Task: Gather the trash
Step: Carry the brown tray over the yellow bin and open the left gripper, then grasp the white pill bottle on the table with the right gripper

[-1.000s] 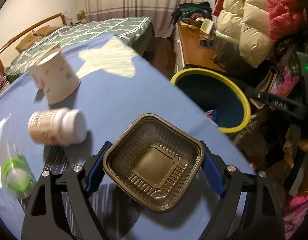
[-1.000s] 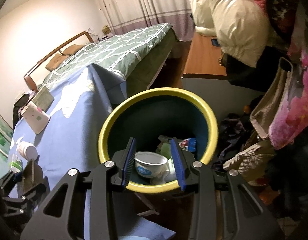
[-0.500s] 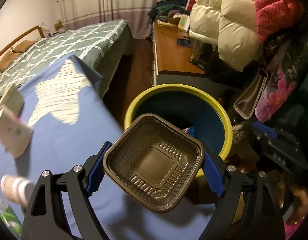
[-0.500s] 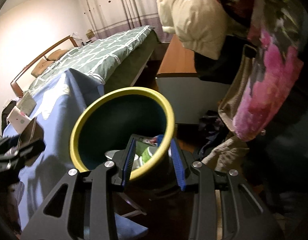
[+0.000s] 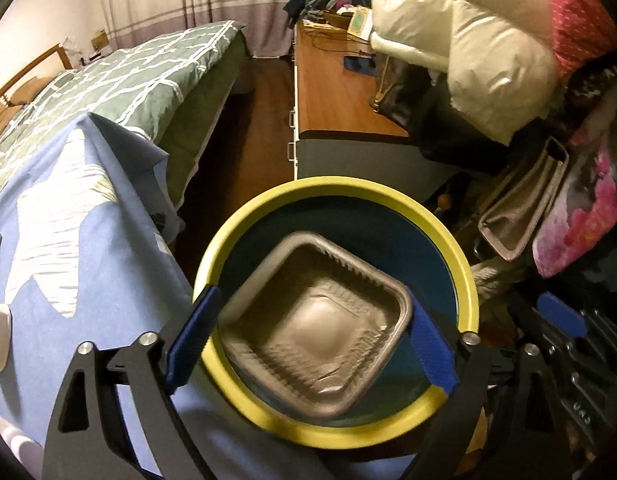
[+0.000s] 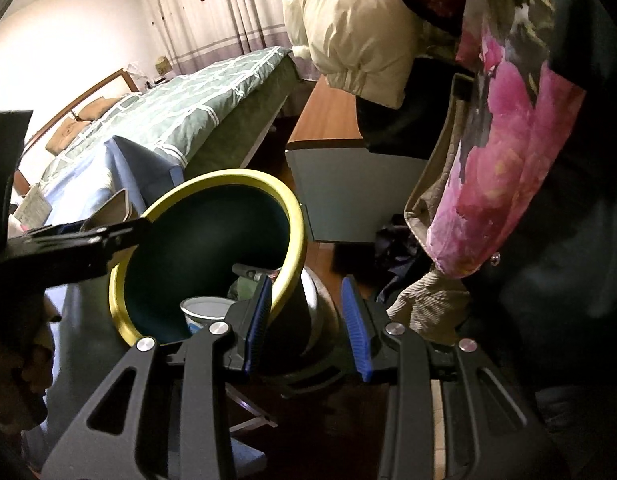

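A brown square plastic tray (image 5: 316, 340), motion-blurred, hangs mouth-up over the mouth of the yellow-rimmed bin (image 5: 336, 188). My left gripper (image 5: 310, 314) straddles it, jaws opening. Both blue pads stand clear of the tray's edges. In the right wrist view the same bin (image 6: 228, 178) sits beside the table, with a white bowl (image 6: 206, 308) and other scraps at its bottom. The left gripper's black arm (image 6: 80, 244) reaches over the bin's rim from the left. My right gripper (image 6: 308, 324) is open and empty, low beside the bin's outer wall on its right.
A table under a blue cloth (image 5: 88, 280) with a pale star lies left of the bin. Behind are a bed with a green quilt (image 5: 148, 68) and a wooden desk (image 5: 332, 96). Hanging coats (image 5: 468, 40) and a bag (image 5: 520, 208) crowd the right.
My left gripper carried the tray from over the table to above the bin, then its jaws widened and the tray came loose. The right gripper drifted to the bin's right side.
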Demonstrator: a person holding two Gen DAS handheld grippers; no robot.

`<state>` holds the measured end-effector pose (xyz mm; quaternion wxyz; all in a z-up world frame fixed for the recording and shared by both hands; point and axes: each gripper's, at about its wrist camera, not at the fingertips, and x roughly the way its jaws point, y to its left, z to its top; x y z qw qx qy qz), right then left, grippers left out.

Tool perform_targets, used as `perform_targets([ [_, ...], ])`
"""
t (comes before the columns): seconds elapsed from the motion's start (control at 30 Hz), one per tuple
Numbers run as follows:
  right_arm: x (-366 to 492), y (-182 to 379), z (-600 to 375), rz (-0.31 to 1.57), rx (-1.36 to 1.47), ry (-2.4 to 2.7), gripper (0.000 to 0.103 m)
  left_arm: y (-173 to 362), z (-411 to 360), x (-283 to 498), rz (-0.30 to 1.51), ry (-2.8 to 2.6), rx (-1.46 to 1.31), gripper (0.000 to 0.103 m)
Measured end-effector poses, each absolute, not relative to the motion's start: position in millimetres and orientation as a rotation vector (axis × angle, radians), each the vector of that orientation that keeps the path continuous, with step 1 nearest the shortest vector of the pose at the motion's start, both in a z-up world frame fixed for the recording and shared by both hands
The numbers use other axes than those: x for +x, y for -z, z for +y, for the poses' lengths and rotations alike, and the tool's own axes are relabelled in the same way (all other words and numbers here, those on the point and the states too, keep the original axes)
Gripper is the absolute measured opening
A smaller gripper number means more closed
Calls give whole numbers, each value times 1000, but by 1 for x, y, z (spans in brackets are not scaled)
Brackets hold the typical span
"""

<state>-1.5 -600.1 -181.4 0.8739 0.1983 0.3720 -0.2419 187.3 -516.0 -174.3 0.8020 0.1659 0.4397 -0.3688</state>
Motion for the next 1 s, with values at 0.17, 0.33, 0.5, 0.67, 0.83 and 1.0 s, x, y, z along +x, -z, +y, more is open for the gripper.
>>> perform_targets([
  [0.17,1,182,-597,784,413,500,35,164,-503,187,937,791,327,96],
  [0.33,4,179,-588,784,405,490,35,133,-463,177,871,782,280,96],
  [0.5,12,172,-571,777,385,452,36,97,-390,167,796,721,203,98],
  [0.67,35,162,-538,777,356,342,37,70,-303,165,727,600,135,98],
  [0.83,70,153,-489,790,306,197,38,51,-201,161,658,406,92,98],
  [1.0,111,145,-418,820,246,23,39,46,-109,156,633,246,12,98],
])
